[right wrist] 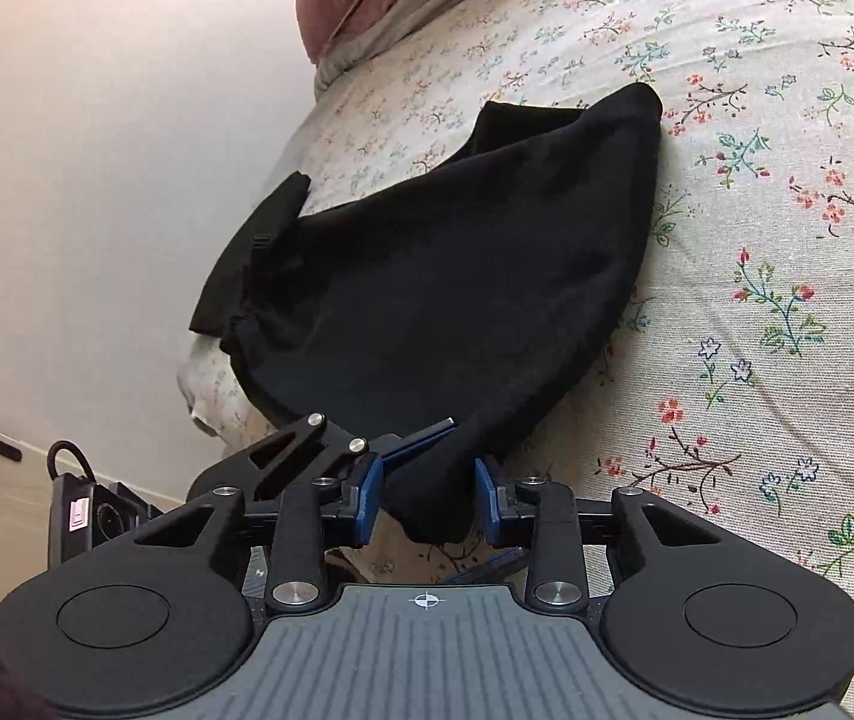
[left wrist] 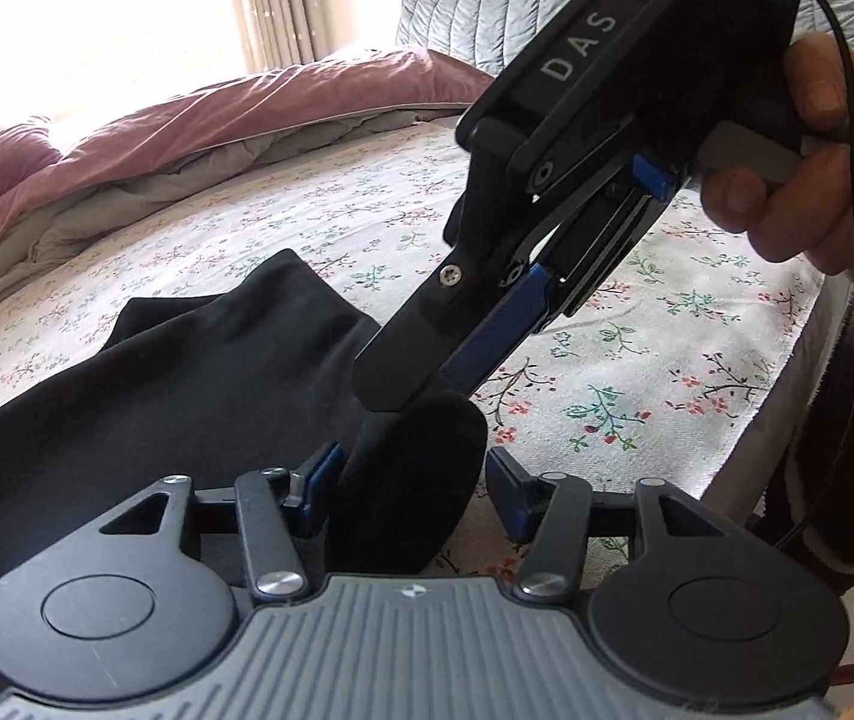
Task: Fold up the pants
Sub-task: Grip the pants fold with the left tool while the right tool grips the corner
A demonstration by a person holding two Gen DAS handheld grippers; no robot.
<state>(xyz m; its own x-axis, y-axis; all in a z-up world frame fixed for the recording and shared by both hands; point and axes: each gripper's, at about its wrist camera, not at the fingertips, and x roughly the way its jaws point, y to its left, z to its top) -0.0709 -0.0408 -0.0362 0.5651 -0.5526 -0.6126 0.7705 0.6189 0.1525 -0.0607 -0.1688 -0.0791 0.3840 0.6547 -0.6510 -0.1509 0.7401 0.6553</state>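
Black pants (right wrist: 439,276) lay bunched on the floral bedsheet (right wrist: 757,192), a pink duvet (left wrist: 199,120) at the far left. Left gripper (left wrist: 409,498): fingers apart around a fold of the cloth, the right pad clear of it. Right gripper (right wrist: 427,498): fingers partly closed around a hanging corner, contact uncertain; a hand (left wrist: 835,150) held it at right.

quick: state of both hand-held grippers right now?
Left hand-held gripper: a fold of the pants sits between the jaws; whether it is gripped cannot be told.
Right hand-held gripper: closed on the pants.
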